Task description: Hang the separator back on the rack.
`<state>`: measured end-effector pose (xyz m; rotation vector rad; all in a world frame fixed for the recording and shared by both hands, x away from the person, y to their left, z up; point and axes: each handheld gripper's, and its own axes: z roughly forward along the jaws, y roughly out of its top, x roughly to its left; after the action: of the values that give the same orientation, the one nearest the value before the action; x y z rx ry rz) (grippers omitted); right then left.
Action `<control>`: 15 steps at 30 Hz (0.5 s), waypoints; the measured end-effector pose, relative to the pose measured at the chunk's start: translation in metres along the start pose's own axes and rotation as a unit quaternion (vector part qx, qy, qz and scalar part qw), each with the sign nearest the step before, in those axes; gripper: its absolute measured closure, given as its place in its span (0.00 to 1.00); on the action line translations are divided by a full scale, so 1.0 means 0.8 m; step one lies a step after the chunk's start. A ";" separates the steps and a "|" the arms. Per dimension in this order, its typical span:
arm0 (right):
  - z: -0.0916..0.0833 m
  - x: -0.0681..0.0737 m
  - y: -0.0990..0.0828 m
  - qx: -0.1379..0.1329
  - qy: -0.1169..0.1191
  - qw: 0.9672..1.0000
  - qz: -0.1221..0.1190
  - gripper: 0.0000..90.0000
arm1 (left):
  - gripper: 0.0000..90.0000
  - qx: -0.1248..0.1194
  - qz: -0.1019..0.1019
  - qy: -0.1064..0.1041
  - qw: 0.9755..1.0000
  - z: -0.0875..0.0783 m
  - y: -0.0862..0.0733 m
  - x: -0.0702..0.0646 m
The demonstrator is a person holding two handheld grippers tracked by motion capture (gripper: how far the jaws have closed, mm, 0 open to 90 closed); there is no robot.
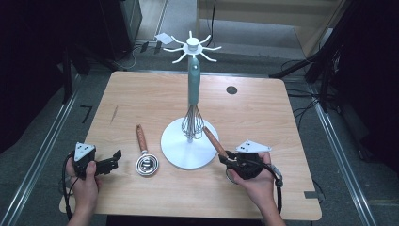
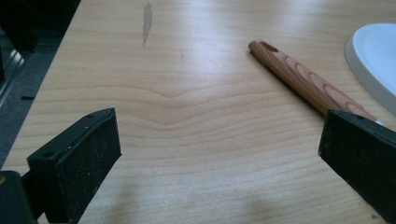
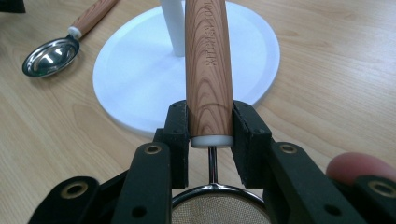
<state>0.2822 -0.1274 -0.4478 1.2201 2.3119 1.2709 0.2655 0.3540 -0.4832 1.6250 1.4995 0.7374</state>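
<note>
A white hook stand (image 1: 189, 148) rises from a round base mid-table, and a teal-handled whisk (image 1: 193, 94) hangs from it. A wooden-handled metal scoop (image 1: 146, 162) lies left of the base. My left gripper (image 1: 113, 160) rests at the front left with its jaws wide apart and nothing between them. In the left gripper view (image 2: 219, 140) the scoop's handle (image 2: 306, 81) lies beyond the right jaw. My right gripper (image 1: 226, 159) is shut on the wooden handle of a mesh strainer (image 1: 212, 140). The right gripper view (image 3: 210, 128) has that handle (image 3: 208, 60) pointing over the base, with the mesh (image 3: 219, 212) behind the jaws.
The wooden table (image 1: 141, 99) has bare room at the left and the back, and a dark round plug (image 1: 231, 90) at the back right. The stand's base (image 3: 140, 74) lies right in front of the held strainer. Dark floor and cables surround the table.
</note>
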 end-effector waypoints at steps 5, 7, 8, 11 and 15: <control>0.004 -0.010 0.006 -0.022 -0.009 0.999 0.024 0.79 | 0.00 -0.025 0.004 0.000 1.000 -0.006 -0.003 -0.003; 0.008 -0.016 0.010 -0.027 -0.014 0.999 0.036 0.79 | 0.00 -0.031 0.008 0.004 0.999 -0.006 -0.004 -0.005; 0.009 -0.018 0.012 -0.029 -0.017 0.999 0.041 0.79 | 0.00 -0.029 0.012 0.007 0.999 -0.006 -0.004 -0.006; 0.010 -0.020 0.022 -0.037 -0.030 0.998 0.040 0.79 | 0.00 -0.037 0.020 0.009 0.999 -0.007 -0.005 -0.009; 0.002 -0.021 0.038 -0.045 -0.046 0.997 0.038 0.79 | 0.00 -0.040 0.021 0.007 0.999 -0.007 -0.005 -0.009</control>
<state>0.3106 -0.1313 -0.4281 1.3193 2.1398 1.2997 0.2581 0.3475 -0.4828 1.5971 1.4324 0.8240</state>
